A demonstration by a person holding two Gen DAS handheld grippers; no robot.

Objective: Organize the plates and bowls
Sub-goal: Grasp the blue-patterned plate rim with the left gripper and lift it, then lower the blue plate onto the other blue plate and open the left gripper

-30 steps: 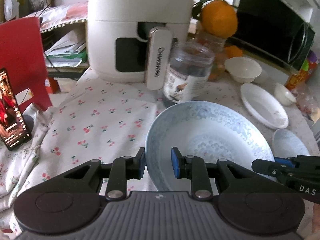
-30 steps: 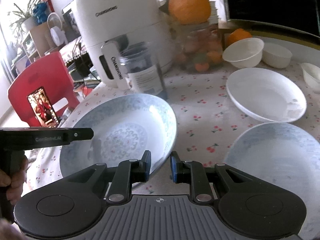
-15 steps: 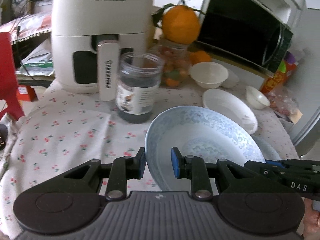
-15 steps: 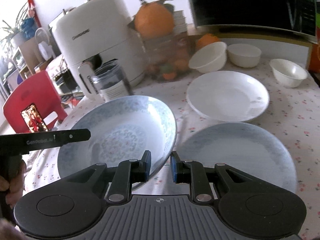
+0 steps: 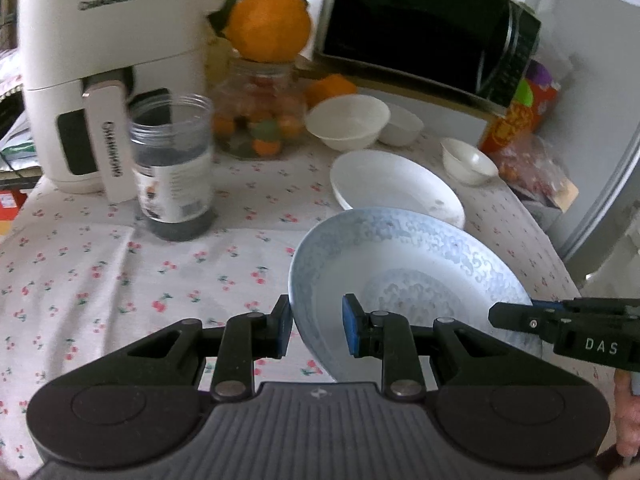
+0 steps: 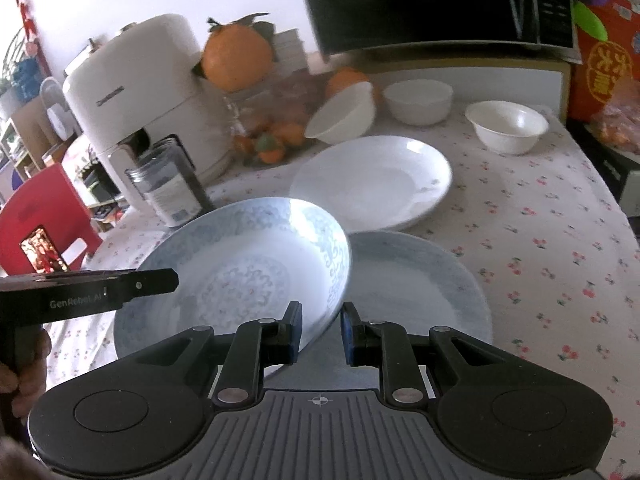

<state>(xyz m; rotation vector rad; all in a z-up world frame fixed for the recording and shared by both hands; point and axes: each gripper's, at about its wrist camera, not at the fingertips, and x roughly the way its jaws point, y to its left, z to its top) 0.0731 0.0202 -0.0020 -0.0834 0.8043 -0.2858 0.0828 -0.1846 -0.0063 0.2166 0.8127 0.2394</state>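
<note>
Both grippers are gripping the same blue patterned plate [image 5: 404, 276] by opposite edges, holding it tilted in the air above the bench [image 5: 120, 280]. The left gripper [image 5: 316, 326] is pinching the plate's left rim, with that rim sitting between its blue fingers [image 5: 351, 330]. The right gripper [image 6: 320, 330] is clamping the plate's right rim in the same way, the rim slotted between its two fingers [image 6: 294, 332].

In the right wrist view, the held plate is hanging partly over a second blue plate [image 6: 420, 280], which is lying flat on the cherry-print cloth. Just behind that one, a white plate [image 6: 376, 180] is resting on the bench, its near edge next to the flat blue plate. Three white bowls [image 6: 506, 126] are sitting further back near the microwave [image 5: 424, 28], one of them tipped on its side against a jar of fruit [image 5: 260, 112] topped by an orange [image 5: 270, 24].

To the left, a clear jar with a dark base [image 5: 174, 168] is standing in front of a white air fryer [image 5: 100, 68]. A red chair [image 6: 44, 216] is showing beyond the bench edge.
</note>
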